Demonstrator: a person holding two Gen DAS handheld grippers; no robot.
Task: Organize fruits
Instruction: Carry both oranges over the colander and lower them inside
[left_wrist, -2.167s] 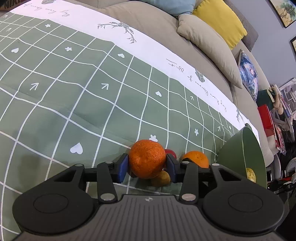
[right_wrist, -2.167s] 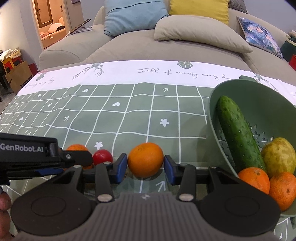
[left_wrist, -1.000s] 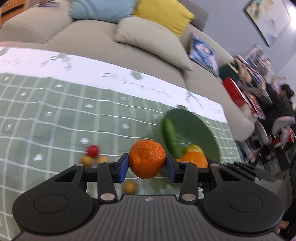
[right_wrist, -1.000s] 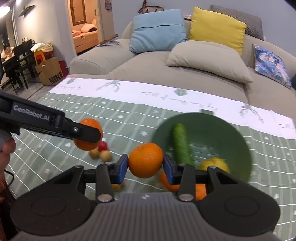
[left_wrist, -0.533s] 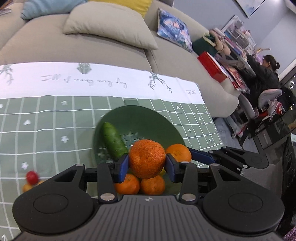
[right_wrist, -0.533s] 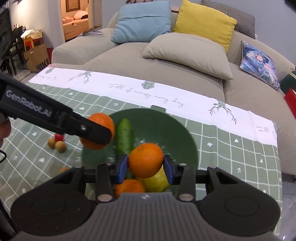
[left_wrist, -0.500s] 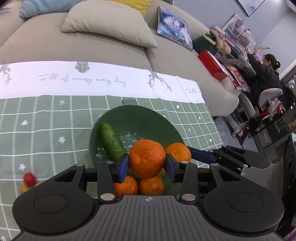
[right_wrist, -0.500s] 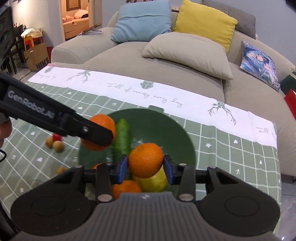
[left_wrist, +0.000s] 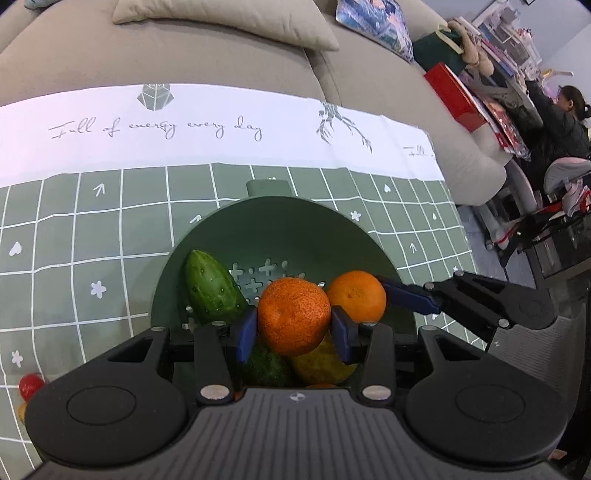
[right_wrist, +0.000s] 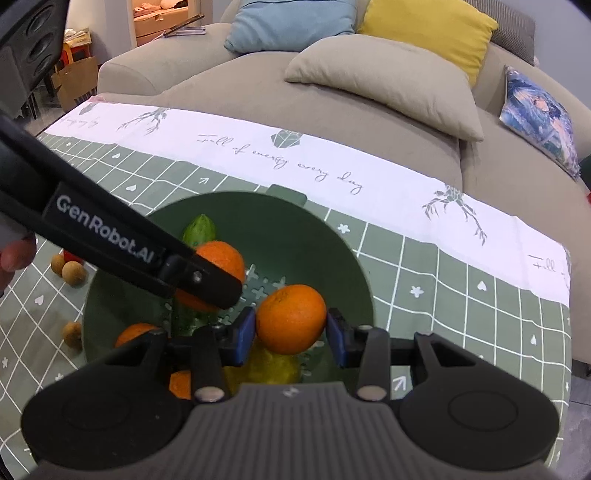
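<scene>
Both oranges have been carried from the green checked tabletop (left_wrist: 110, 236) to a place above the green colander (left_wrist: 280, 229), which now fills the middle of each view. Its tab handle points toward the sofa (right_wrist: 332, 122). Inside it, a cucumber (left_wrist: 212, 288) is laid with its long axis running from the near middle up to the far left wall, beside a yellow pear (right_wrist: 269, 365) and further oranges.

A rough-skinned orange (left_wrist: 293, 315) is clamped between the blue pads of the left hand-held gripper (left_wrist: 293, 334), held partly closed. A smoother orange (right_wrist: 291, 318) is gripped likewise by the right hand-held gripper (right_wrist: 291, 334).

Only in the right wrist view are small brown fruits (right_wrist: 74, 273) shown on the cloth; a red tomato (left_wrist: 30, 386) is made out clearly only in the left.
</scene>
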